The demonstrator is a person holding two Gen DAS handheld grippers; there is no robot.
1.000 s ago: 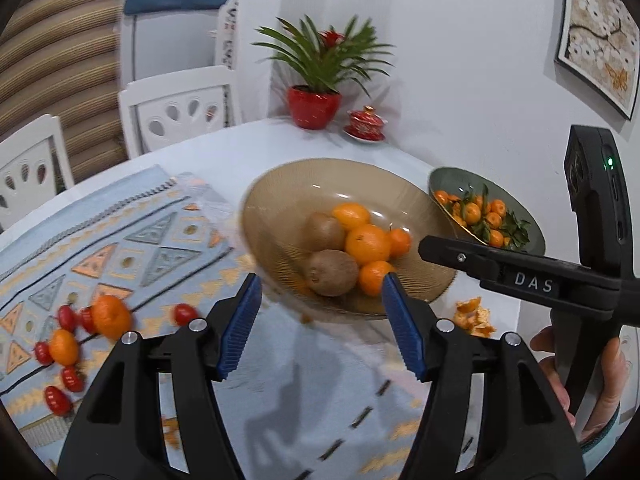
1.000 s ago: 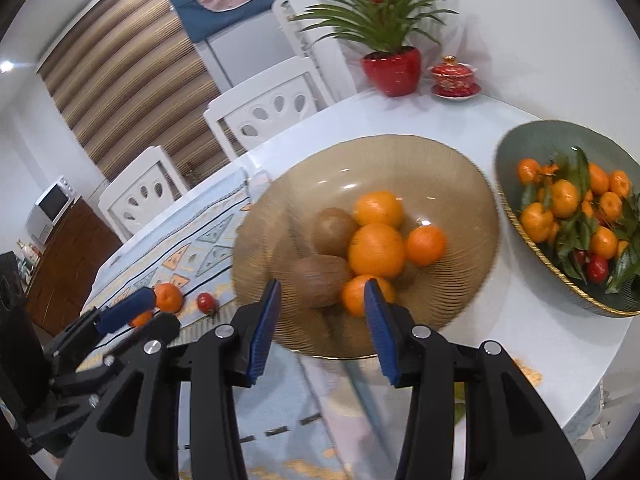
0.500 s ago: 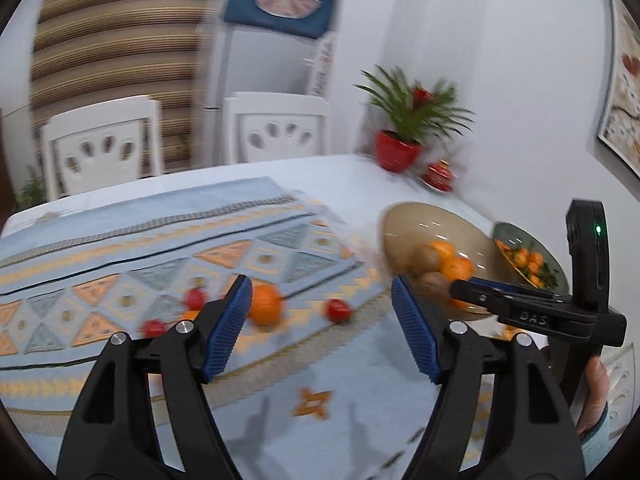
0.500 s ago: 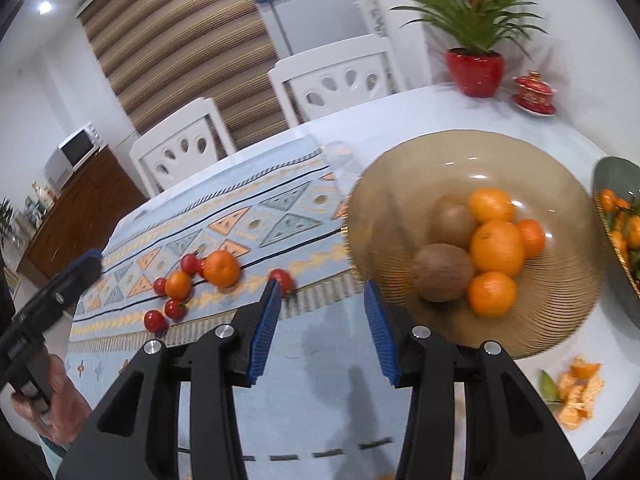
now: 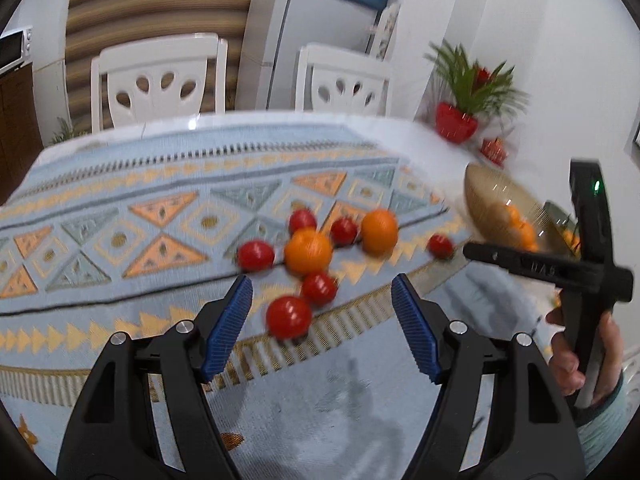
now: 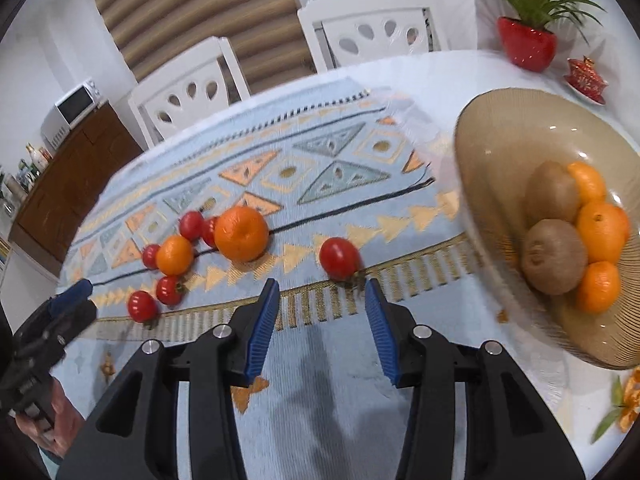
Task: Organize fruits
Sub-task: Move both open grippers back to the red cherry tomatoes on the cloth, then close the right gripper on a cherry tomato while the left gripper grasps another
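Two oranges [image 5: 308, 251] [image 5: 379, 230] and several red tomatoes [image 5: 288, 316] lie in a loose group on the patterned blue cloth [image 5: 168, 216]. My left gripper [image 5: 322, 322] is open just short of the nearest tomato, nothing between its fingers. In the right wrist view, the larger orange [image 6: 241, 233] and a lone tomato [image 6: 339, 258] lie ahead of my right gripper [image 6: 321, 318], which is open and empty. The amber glass bowl [image 6: 480, 128] at the right holds two kiwis [image 6: 554, 262] and several oranges [image 6: 600, 232].
Two white chairs [image 5: 158, 80] stand behind the table. A red potted plant [image 6: 527, 42] and a small red lidded dish [image 6: 584, 76] sit at the far right. Orange peel scraps [image 6: 628, 404] lie by the bowl. A hand [image 5: 580, 364] holds the right gripper.
Both grippers have swung left, away from the bowl and toward the loose fruit on the cloth. The fruit group now lies right in front of the left gripper. Both stay open.
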